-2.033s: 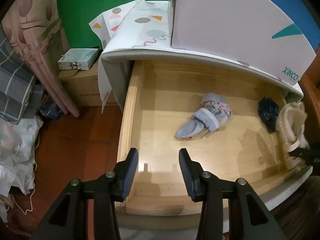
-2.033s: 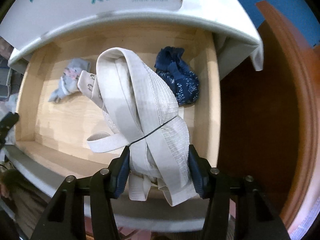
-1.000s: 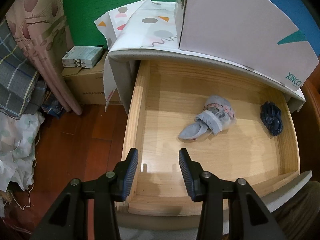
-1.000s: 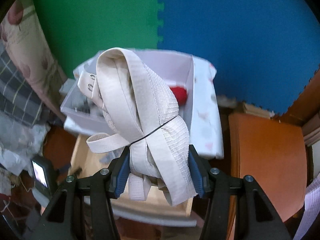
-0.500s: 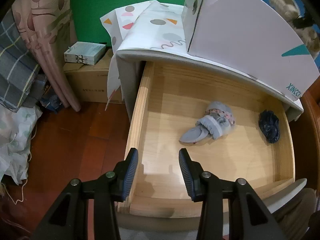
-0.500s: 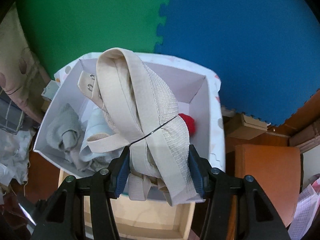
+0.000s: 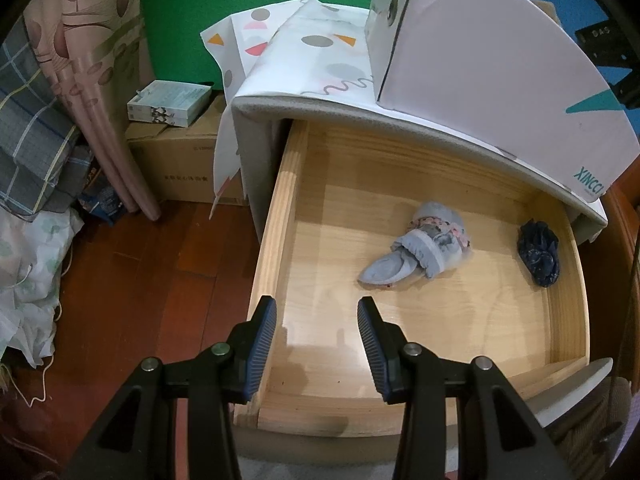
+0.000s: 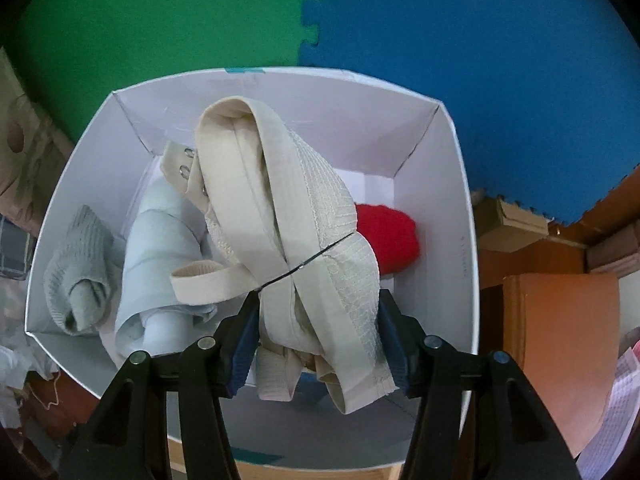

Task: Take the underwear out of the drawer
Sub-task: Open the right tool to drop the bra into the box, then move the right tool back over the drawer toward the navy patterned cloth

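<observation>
Underwear: beige bra (image 8: 288, 232) sits bunched between the blue pads of the right gripper (image 8: 318, 344), straps and hook tab dangling, held right over the open white box (image 8: 436, 152) on top of the dresser. Jaws have just been opening a little, fabric between them and pads look to be touching it on both sides, so the step in hand reads as the drop into the box. Next move probably calls for spreading the jaws wider so the bundle falls clear, then lifting out without snagging a strap. Box already holds a red item (image 8: 390, 240), a pale blue rolled garment (image 8: 160, 264) and a grey knit piece (image 8: 78, 268). Left gripper (image 7: 316, 336) hangs half-spread and empty above the front left corner of the wooden drawer (image 7: 276, 240), pulled out. Drawer holds a grey patterned piece (image 7: 424, 252) mid-floor and a dark navy piece (image 7: 538, 254) near the right wall, well apart. Both likely next picks.
</observation>
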`<control>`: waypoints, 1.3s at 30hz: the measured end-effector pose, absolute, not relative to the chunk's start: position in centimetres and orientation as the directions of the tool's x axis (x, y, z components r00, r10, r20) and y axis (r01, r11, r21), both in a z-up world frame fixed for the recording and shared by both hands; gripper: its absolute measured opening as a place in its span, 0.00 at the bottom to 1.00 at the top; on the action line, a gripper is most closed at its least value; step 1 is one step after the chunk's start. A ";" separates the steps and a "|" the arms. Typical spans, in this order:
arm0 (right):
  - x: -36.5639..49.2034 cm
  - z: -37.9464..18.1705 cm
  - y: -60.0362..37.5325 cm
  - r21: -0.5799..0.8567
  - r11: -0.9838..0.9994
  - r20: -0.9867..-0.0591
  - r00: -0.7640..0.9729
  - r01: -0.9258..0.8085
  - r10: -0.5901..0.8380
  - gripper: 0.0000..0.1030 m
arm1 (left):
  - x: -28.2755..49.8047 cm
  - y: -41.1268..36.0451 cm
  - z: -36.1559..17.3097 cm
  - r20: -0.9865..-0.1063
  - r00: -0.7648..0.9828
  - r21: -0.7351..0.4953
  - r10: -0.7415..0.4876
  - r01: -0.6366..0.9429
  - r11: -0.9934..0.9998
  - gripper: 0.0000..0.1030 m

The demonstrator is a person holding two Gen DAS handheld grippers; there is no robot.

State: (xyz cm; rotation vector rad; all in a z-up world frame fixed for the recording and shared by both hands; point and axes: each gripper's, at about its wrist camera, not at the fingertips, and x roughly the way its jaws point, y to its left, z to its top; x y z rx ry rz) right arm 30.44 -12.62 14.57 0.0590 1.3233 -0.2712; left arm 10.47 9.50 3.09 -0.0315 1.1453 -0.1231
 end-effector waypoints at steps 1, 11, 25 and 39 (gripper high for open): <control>30.3 14.4 -12.7 -0.109 0.966 -0.963 0.215 0.232 -0.160 0.53 | 10.5 9.6 3.1 -0.906 0.407 -0.090 -0.116 0.082 0.993 0.42; 30.2 14.7 -12.7 -0.099 0.964 -0.964 0.218 0.246 -0.154 0.61 | 10.5 9.3 2.9 -0.909 0.402 -0.083 -0.111 0.087 0.993 0.42; 26.1 19.6 -11.8 -0.064 0.978 -0.949 0.291 0.199 -0.121 0.64 | 10.5 9.3 2.7 -0.913 0.394 -0.081 -0.109 0.088 0.993 0.42; 14.2 15.0 -13.9 -0.001 0.982 -0.967 0.251 0.191 -0.050 0.64 | 10.5 9.2 2.5 -0.917 0.388 -0.061 -0.094 0.096 0.993 0.42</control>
